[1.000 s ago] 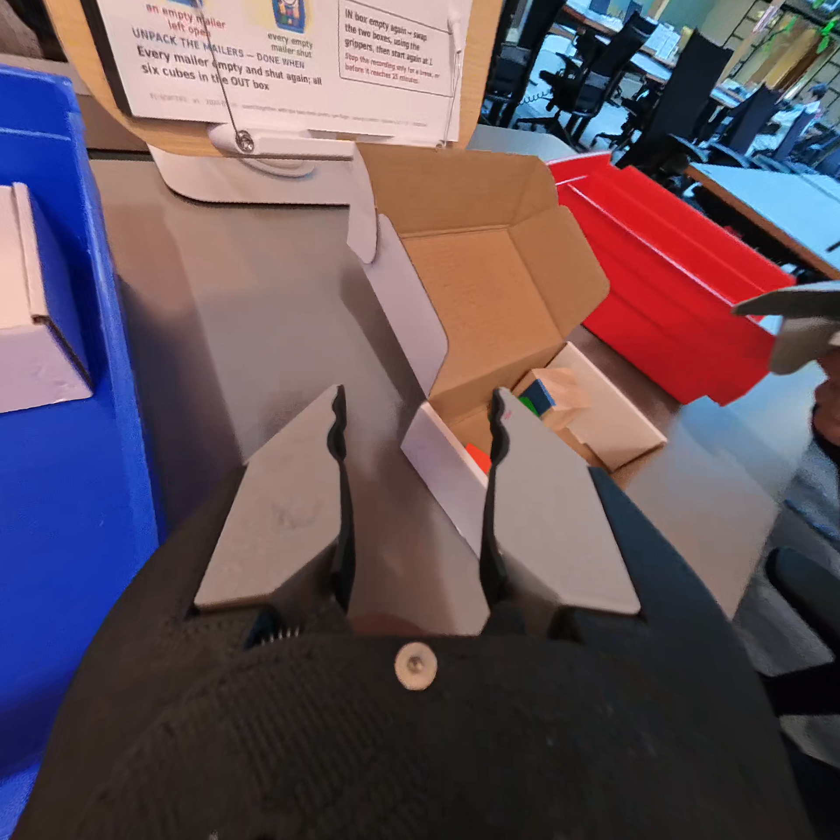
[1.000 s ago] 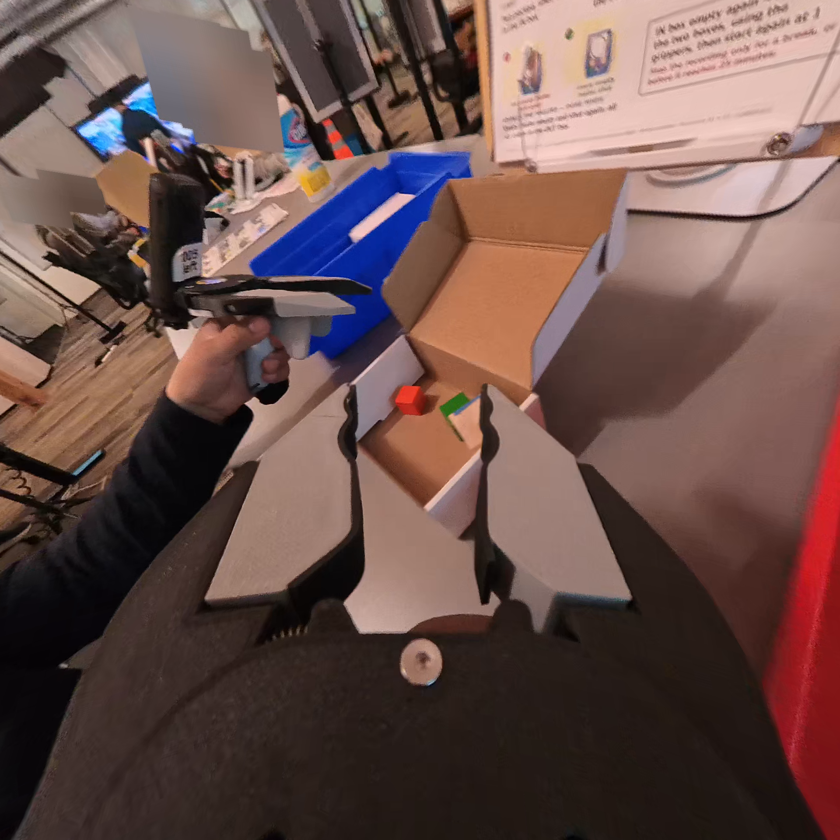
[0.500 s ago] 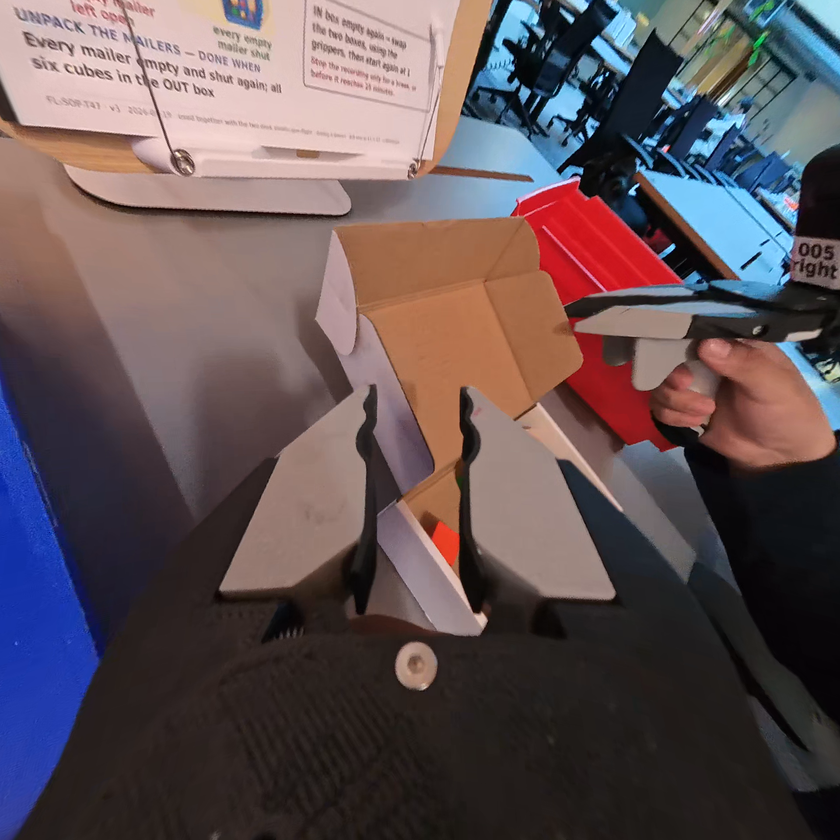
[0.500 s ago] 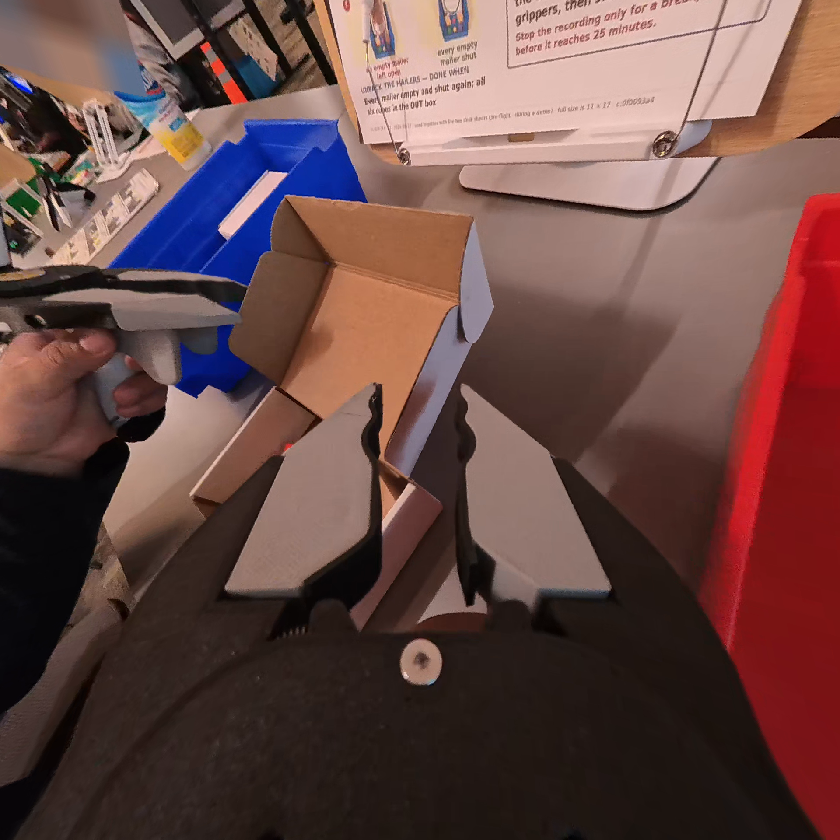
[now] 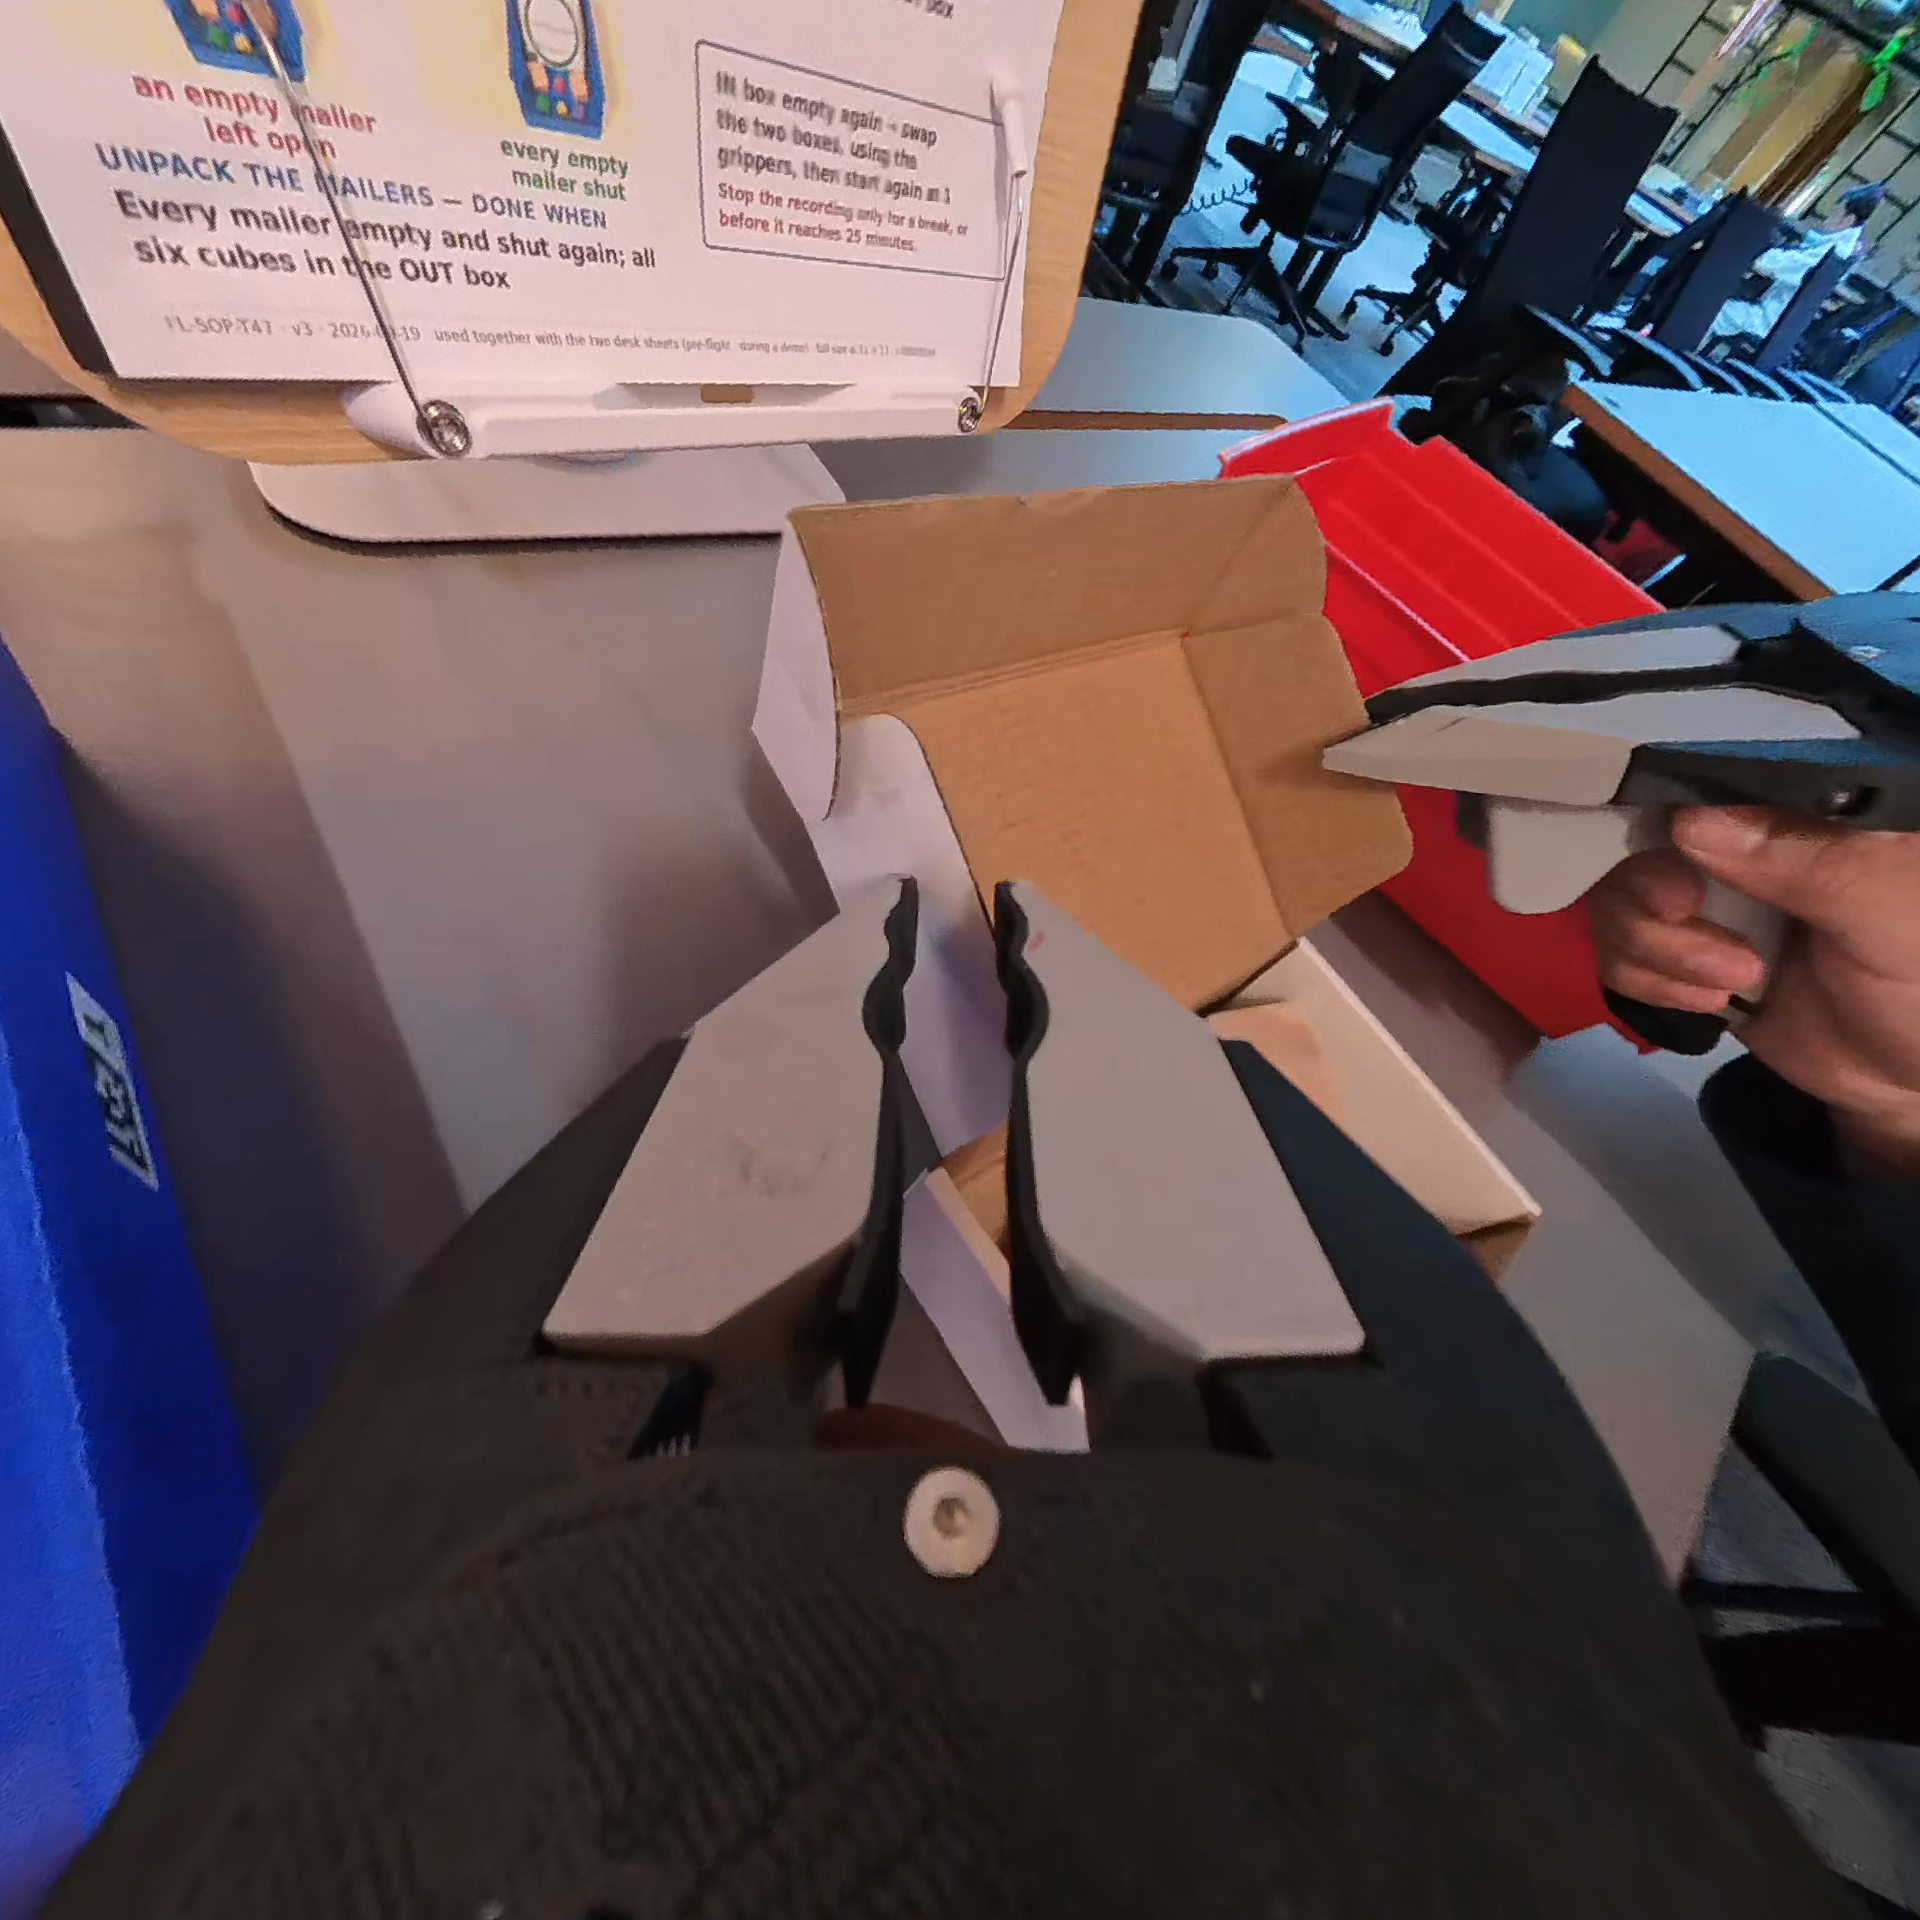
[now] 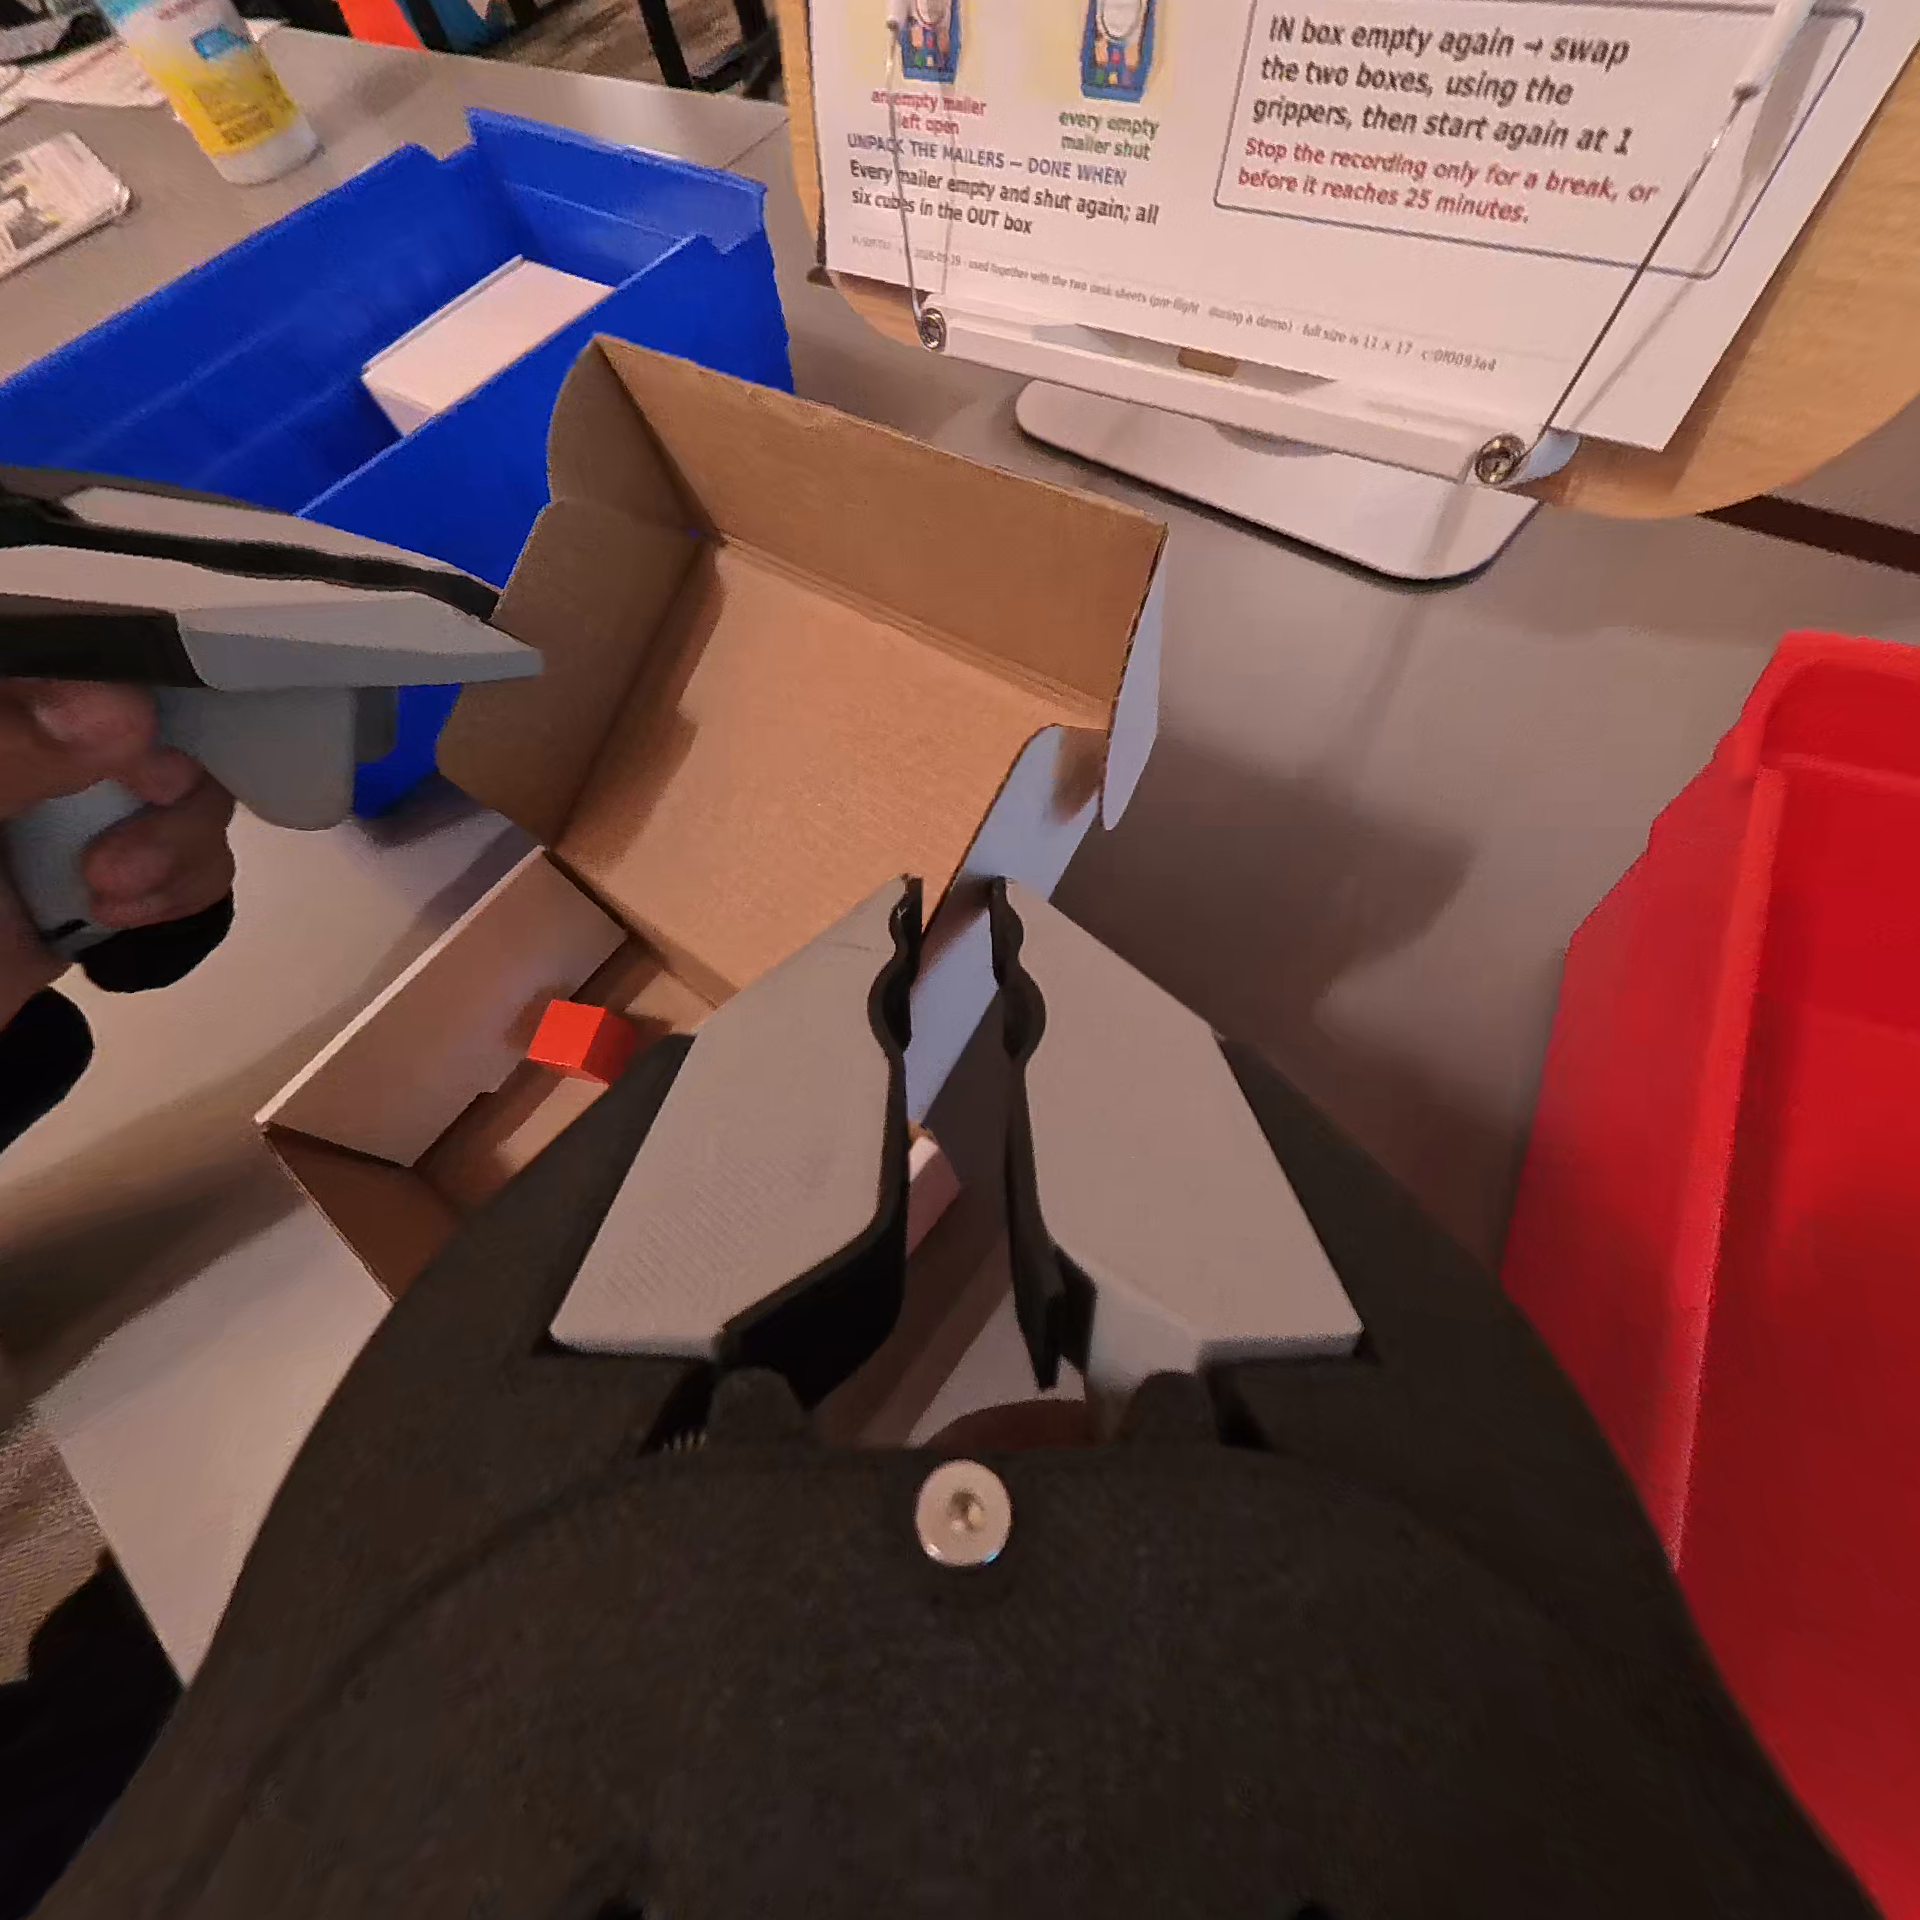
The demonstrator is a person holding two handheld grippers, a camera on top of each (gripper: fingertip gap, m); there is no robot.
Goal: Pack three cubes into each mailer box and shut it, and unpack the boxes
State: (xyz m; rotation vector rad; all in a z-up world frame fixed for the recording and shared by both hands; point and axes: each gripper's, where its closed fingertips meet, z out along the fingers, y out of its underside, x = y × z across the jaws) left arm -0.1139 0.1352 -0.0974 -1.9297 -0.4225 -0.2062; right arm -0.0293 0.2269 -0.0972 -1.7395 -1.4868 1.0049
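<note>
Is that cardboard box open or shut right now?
Open. The mailer box has its lid raised, showing the brown inside and a red cube in it.

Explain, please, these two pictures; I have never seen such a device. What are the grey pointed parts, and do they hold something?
No robot here: a person carries two two-finger grippers, each with a camera looking along its grey fingers. One picture comes from the left gripper, the other from the right gripper. On the table stands an open mailer box with a red cube inside, between a blue bin holding a shut white mailer and a red bin. Each gripper's fingers are nearly closed around a side flap of the lid; whether they pinch it is unclear.
</note>
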